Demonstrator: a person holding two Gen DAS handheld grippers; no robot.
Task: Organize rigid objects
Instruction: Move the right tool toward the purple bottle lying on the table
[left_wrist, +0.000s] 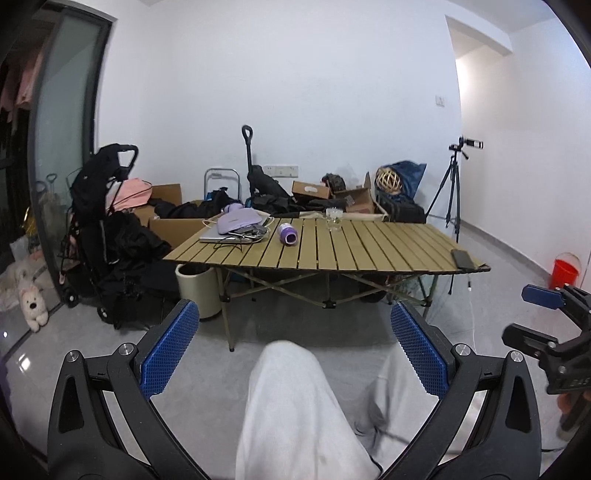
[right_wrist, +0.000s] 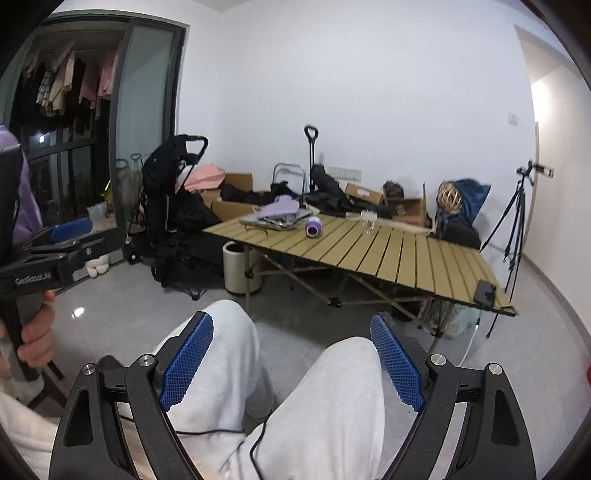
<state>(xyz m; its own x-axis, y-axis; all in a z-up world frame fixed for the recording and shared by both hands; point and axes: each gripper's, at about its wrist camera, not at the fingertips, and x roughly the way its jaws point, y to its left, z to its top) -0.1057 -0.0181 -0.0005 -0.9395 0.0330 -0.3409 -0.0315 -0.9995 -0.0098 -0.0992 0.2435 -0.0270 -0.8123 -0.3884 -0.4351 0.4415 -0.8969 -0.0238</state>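
Room: slatted counter (left_wrist: 369, 243) standing mid-frame
Purple bottle (left_wrist: 287, 233): lying sideways, looking light, slippery; gripping mid-body
Left tool (left_wrist: 295, 350), right tool (right_wrist: 291, 363): both hanging spread, empty

Left gripper (left_wrist: 294, 338) held low over the lap, blue-padded fingers (left_wrist: 170, 349) spread wide with nothing between them; right gripper (right_wrist: 291, 360) likewise low above the knees (right_wrist: 343, 373), pads (right_wrist: 397, 363) parted wide and bare; both pointed forward, side by side and apart; left hand (right_wrist: 35, 330) wrapped round its black handle, seen from the right wrist; legs in pale grey trousers, seated.
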